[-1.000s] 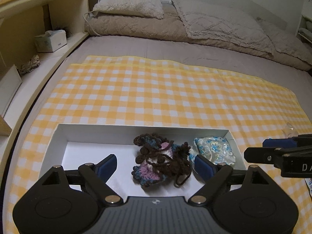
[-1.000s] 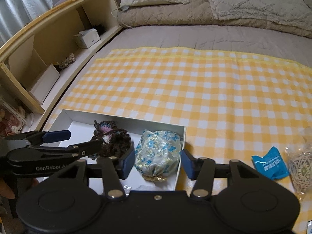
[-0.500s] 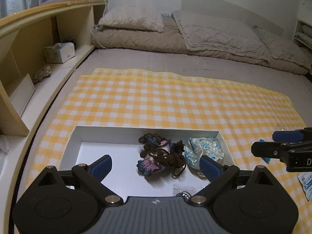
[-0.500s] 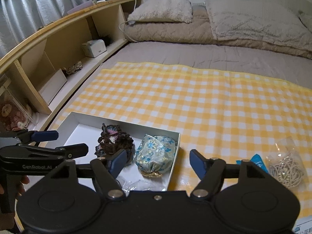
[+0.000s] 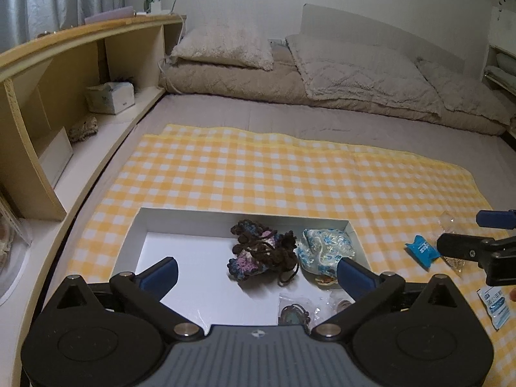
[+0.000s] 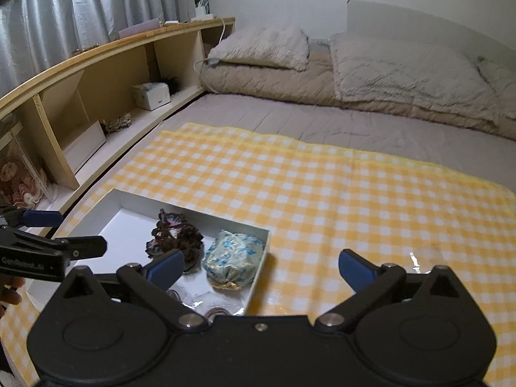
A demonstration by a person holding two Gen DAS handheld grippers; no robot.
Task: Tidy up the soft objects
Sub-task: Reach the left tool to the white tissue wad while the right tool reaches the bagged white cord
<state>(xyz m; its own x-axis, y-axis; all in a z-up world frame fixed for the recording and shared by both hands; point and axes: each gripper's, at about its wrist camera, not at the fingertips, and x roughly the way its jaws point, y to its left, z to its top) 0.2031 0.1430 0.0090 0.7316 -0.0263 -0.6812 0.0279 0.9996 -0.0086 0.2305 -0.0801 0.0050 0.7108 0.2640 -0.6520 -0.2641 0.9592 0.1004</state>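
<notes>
both grippers above the white box (image 5: pixel 354 232) on the yellow checked cloth (image 5: pixel 290 174) on the bed. left gripper (image 5: pixel 256 272) jaws opening, nothing between them. right gripper (image 6: pixel 261 264) jaws opening, holding nothing. crochet piece (image 5: pixel 261 251) and blue floral pouch (image 5: pixel 324 248) lie in the box, touching. blue packet (image 5: pixel 422 251) on the cloth, right of the box.

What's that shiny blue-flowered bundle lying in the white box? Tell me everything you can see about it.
The floral pouch looks like a small, plump bundle of glossy, satin-like cloth, pale with blue flowers, gathered at its near end where a bit of gold shows. It lies in the white box against the right wall, with the brown crocheted piece close at its left and clear plastic packets just in front. Neither gripper touches it.
</notes>
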